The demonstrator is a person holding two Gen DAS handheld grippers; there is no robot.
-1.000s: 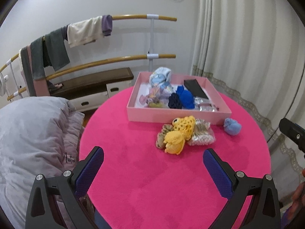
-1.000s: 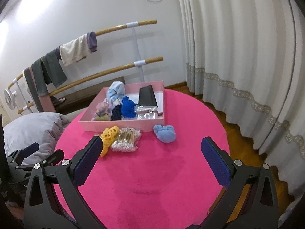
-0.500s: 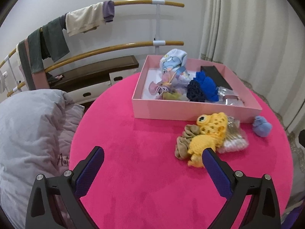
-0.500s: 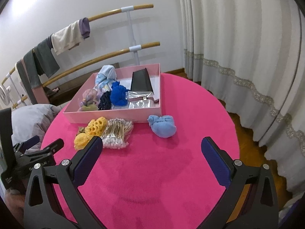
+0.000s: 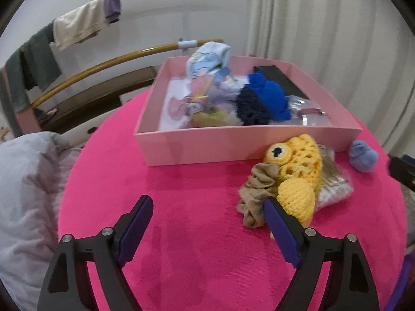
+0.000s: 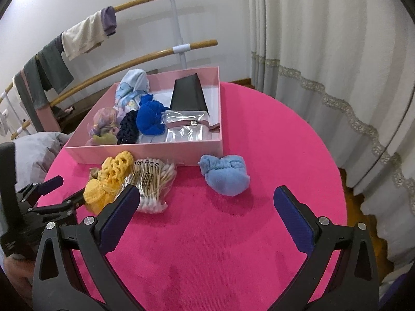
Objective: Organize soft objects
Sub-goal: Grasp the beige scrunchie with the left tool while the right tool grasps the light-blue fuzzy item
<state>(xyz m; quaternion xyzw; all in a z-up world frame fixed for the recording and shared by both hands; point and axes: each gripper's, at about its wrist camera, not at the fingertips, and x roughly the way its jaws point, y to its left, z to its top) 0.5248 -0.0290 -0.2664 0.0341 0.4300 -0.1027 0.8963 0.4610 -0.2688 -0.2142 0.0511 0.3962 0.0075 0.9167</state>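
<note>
Left gripper [image 5: 207, 211] jaws apart, just been closing, nothing between them; its right finger is beside the tan scrunchie [image 5: 256, 194] and yellow crochet toy [image 5: 298, 178] on the pink bench [image 5: 197, 259]. Right gripper [image 6: 207, 202] wide open, empty, near the light-blue cloth ball [image 6: 225, 175] before the pink box [image 6: 145, 153].

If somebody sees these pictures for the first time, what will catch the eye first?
The bright pink round table fills both views. On its far side stands a pale pink box crowded with soft things, a vivid blue knit bundle among them. Before the box lie a yellow crocheted fish and a light blue cloth ball.
</note>
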